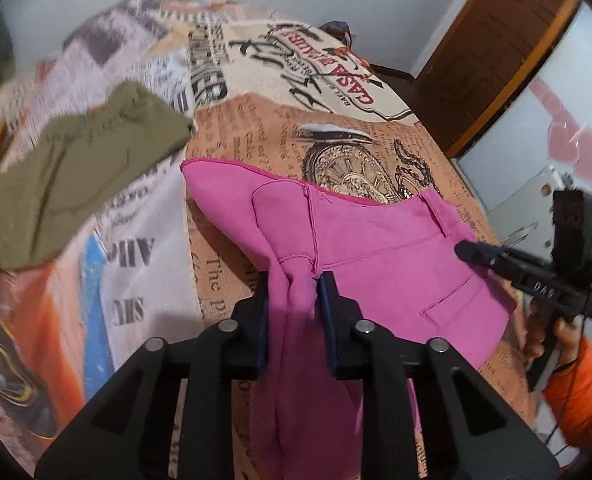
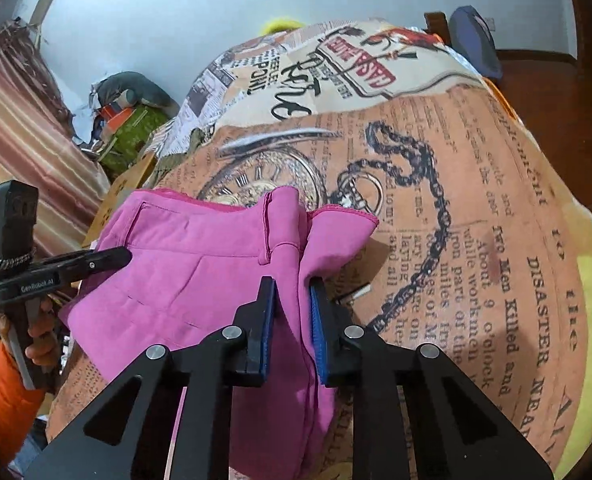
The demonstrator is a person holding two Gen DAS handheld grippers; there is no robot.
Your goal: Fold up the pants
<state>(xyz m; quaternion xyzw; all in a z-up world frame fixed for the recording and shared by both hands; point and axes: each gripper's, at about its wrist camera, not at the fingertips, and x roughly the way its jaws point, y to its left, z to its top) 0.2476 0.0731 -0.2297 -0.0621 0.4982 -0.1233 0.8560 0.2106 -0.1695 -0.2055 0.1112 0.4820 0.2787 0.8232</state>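
Observation:
Pink pants (image 1: 380,248) are held up over a bed covered in a newspaper-print blanket (image 1: 256,136). My left gripper (image 1: 294,280) is shut on a bunched part of the pink fabric, which hangs down between its fingers. My right gripper (image 2: 292,286) is shut on another part of the same pants (image 2: 200,256) near the waistband with its belt loop. Each gripper shows in the other's view: the right one at the pants' far edge (image 1: 466,250), the left one at the opposite edge (image 2: 124,258). A back pocket seam faces the left wrist camera.
An olive green garment (image 1: 72,176) lies on the blanket to the left. A wooden door (image 1: 492,48) and a white fridge stand at the right. A pile of clutter (image 2: 128,120) and a curtain (image 2: 20,128) sit beyond the bed. A yellow pillow edge (image 2: 588,320) shows at the right.

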